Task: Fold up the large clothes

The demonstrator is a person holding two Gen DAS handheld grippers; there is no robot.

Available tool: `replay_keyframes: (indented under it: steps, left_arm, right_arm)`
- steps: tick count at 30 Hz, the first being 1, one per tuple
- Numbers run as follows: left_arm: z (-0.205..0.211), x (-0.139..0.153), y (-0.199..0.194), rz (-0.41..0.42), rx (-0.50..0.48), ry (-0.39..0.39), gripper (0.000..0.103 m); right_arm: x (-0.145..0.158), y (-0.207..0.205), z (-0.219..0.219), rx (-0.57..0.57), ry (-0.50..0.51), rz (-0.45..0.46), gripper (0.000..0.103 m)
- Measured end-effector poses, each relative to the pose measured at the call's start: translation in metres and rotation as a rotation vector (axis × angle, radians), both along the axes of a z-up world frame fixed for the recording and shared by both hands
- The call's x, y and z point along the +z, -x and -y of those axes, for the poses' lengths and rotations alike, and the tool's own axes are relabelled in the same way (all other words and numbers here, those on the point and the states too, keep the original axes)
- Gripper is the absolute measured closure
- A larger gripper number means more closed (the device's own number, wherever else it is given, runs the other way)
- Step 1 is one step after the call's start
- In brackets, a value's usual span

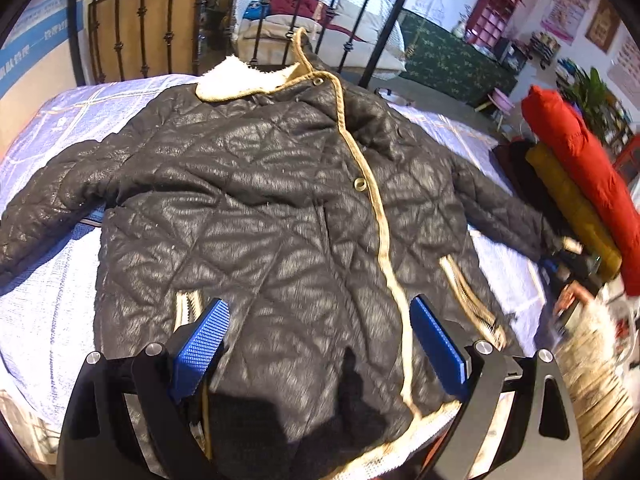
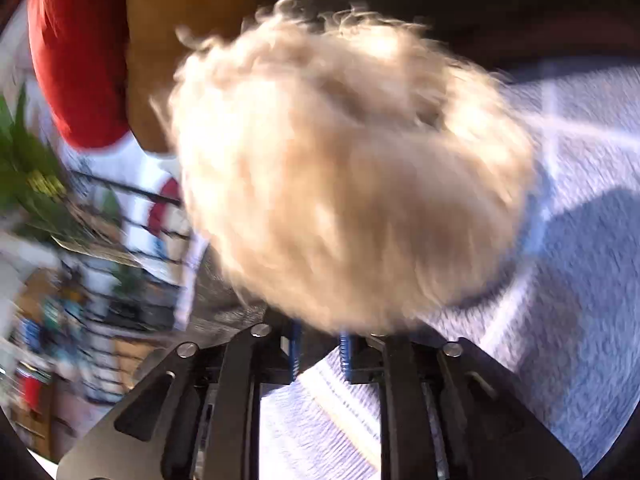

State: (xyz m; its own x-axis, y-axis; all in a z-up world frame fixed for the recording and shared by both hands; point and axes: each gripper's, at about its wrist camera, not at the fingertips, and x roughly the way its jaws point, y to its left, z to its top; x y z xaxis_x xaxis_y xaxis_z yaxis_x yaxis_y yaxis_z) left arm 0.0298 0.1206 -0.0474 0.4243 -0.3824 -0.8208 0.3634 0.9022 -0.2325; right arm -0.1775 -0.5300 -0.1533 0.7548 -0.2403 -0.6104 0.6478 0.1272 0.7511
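Observation:
A black quilted jacket [image 1: 256,208] with tan trim and a cream fleece collar [image 1: 244,80] lies spread front-up on the pale checked bedsheet [image 1: 44,248]. My left gripper [image 1: 318,304] hovers open over the jacket's hem, blue pads [image 1: 200,344] wide apart with nothing between them. In the right wrist view a fluffy cream fleece cuff [image 2: 352,168] fills the middle, blurred. My right gripper [image 2: 320,332] is shut on this cuff, its tips buried in the fleece. The jacket's right sleeve [image 1: 512,216] stretches toward that gripper, seen blurred by a hand [image 1: 574,294].
Rolled red [image 1: 580,160] and mustard [image 1: 568,204] coats lie at the bed's right edge, right behind the cuff. A black iron bed frame [image 1: 168,36] stands beyond the collar. Furniture, plants and shelves crowd the room to the right.

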Motion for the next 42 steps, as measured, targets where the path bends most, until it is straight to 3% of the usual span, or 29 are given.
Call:
replay_keyframes:
  steps: [3, 4, 8, 15, 17, 18, 19, 24, 29, 32, 36, 39, 42]
  left_arm:
    - [-0.007, -0.008, 0.009, -0.018, -0.009, -0.034, 0.013]
    - [-0.011, -0.010, 0.011, -0.028, -0.012, -0.036, 0.013]
    - [-0.023, -0.019, 0.017, -0.051, 0.009, -0.060, 0.013]
    - [-0.035, -0.018, 0.013, -0.047, 0.055, -0.030, 0.013]
    - [-0.033, -0.019, 0.012, -0.048, 0.048, -0.033, 0.013]
    - [-0.031, -0.019, 0.012, -0.048, 0.043, -0.035, 0.013]
    - [-0.030, -0.019, 0.013, -0.048, 0.040, -0.033, 0.013]
    - [-0.029, -0.022, 0.014, -0.048, 0.045, -0.012, 0.013]
    - [-0.035, -0.024, 0.009, -0.039, 0.051, 0.004, 0.013]
    - [-0.047, -0.019, 0.007, -0.005, 0.075, 0.004, 0.013]
    - [-0.074, -0.016, 0.005, 0.012, 0.132, 0.016, 0.013]
    - [-0.101, -0.016, 0.006, 0.013, 0.191, 0.019, 0.013]
    - [-0.131, -0.014, 0.009, 0.019, 0.257, 0.016, 0.013]
  right_arm:
    - [0.016, 0.009, -0.014, -0.024, 0.030, -0.018, 0.047]
    - [0.019, 0.015, -0.017, -0.034, 0.037, -0.002, 0.043]
    - [0.018, 0.019, -0.018, -0.036, 0.028, 0.021, 0.043]
    - [0.017, 0.029, 0.001, -0.087, 0.023, 0.026, 0.043]
    - [0.016, 0.021, 0.005, -0.079, 0.023, 0.013, 0.055]
    - [0.018, 0.019, 0.005, -0.074, 0.021, -0.005, 0.073]
    - [0.022, 0.017, 0.006, -0.069, 0.023, -0.018, 0.078]
    - [0.086, -0.006, -0.014, 0.005, 0.263, -0.134, 0.086]
    - [0.178, -0.046, -0.036, 0.092, 0.454, -0.086, 0.086]
    - [0.241, -0.104, -0.071, 0.210, 0.608, -0.054, 0.086]
    - [0.301, -0.217, -0.174, 0.540, 0.921, -0.098, 0.086]
    - [0.299, -0.290, -0.279, 0.842, 1.099, -0.141, 0.086]
    - [0.259, -0.345, -0.387, 1.073, 1.250, -0.257, 0.086]
